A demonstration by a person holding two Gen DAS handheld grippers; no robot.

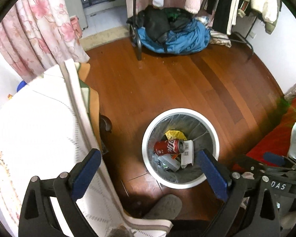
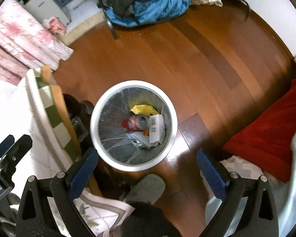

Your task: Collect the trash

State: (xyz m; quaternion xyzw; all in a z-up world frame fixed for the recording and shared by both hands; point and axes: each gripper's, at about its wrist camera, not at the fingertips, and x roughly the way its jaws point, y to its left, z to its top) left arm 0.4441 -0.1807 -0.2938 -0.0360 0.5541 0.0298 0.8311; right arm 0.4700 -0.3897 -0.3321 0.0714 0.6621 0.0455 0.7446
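While both cameras look down at the wooden floor [image 1: 167, 83], the left side of each view is filled by a bed with a white quilted cover [image 1: 33, 130], its edge dropping toward the boards, and a pink flowered curtain [image 1: 35, 29] hangs behind it. Next comes the left tool [image 1: 148, 169], its blue-padded fingers [image 1: 86, 171] spread wide with nothing between them; one pad hangs over the bed's edge, the other over the near rim of the bin. Just right of the bed stands the white round trash bin [image 1: 148, 130], lined with a clear bag, and the collected trash lies at its bottom: a red soda can [image 1: 168, 147] on its side, a crumpled yellow wrapper [image 1: 174, 134] behind it, a white label with barcodes [image 1: 188, 154] to its right and some pale plastic scraps in front. A grey slipper [image 1: 163, 205] on the person's foot rests on the floor near the bin. Farther back, a blue heap of clothes [image 1: 179, 37] sits under a garment rack. In the right wrist view, the right tool [image 2: 148, 167] is likewise spread wide and empty, above the floor just in front of the bin, and a red cloth [image 2: 270, 134] lies at the far right.
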